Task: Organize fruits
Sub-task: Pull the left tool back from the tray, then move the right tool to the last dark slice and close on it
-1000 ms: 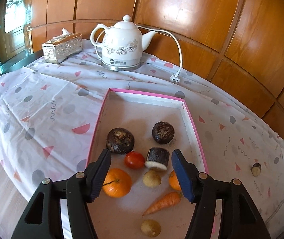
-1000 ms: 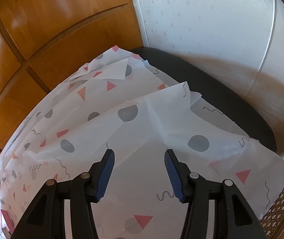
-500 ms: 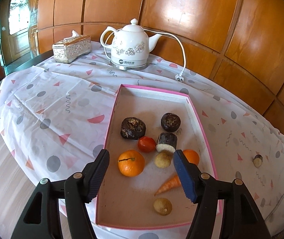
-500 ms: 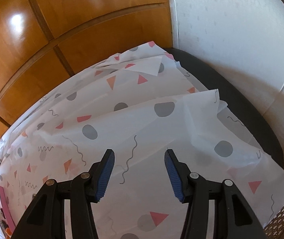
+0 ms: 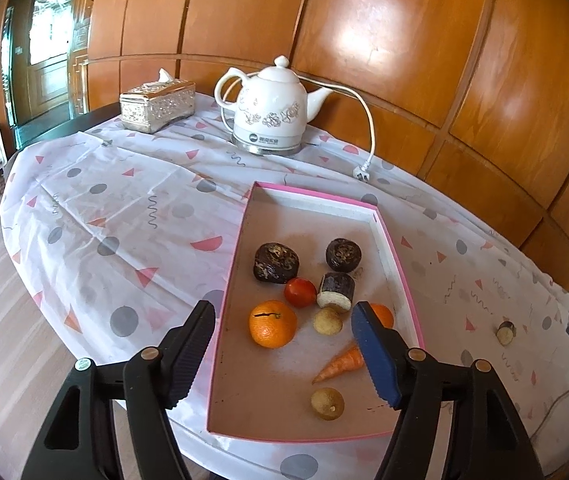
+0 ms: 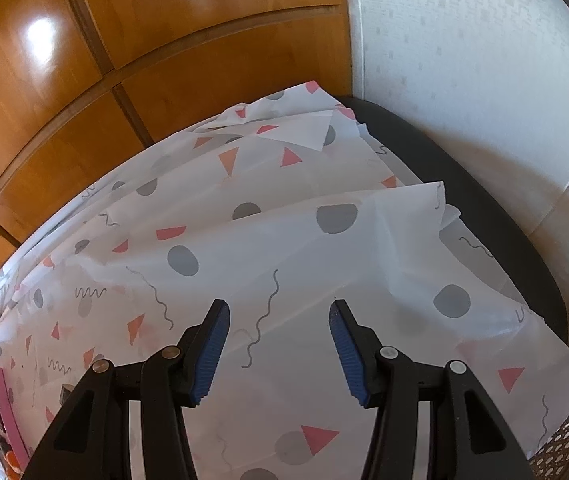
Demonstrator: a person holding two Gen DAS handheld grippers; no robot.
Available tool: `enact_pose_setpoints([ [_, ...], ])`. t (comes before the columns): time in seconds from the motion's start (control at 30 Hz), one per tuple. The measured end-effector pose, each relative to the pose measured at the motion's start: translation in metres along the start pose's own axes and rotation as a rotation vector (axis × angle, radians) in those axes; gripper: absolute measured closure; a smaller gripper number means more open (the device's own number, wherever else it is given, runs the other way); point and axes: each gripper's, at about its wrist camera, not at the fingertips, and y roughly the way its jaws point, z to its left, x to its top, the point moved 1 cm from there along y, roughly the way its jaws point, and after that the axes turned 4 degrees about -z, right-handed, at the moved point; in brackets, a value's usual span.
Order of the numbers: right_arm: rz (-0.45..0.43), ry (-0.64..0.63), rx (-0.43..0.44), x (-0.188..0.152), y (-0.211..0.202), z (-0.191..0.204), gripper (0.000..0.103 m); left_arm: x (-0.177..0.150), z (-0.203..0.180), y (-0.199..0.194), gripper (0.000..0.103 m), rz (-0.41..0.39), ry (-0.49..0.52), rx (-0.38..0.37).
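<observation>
Hovering left gripper (image 5: 282, 334) over pink tray (image 5: 398, 268), jaws opening, nothing between, likely freeing room for orange (image 5: 272, 323); holding right gripper (image 6: 278, 346) parted, empty, over tablecloth (image 6: 324, 248)

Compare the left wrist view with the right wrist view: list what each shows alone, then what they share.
Left wrist only: white kettle, tissue box, and produce such as the large orange and carrot.

Right wrist only: white wall and the tablecloth's folded far corner.

Both: patterned tablecloth, wood panelling, pink-edged tray, seen in the right view only at the frame's lower left.
</observation>
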Motion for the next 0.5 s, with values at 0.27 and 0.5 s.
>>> enact_pose_setpoints([
  [0.27,0.001,-0.071,0.011,-0.003,0.001,0.014,0.050,-0.004,0.018,-0.001,0.031,0.003,-0.046,0.010],
  [0.5,0.006,-0.122,0.033,-0.004,0.003,0.026,0.050,-0.007,0.045,0.003,0.030,0.009,-0.106,0.047],
])
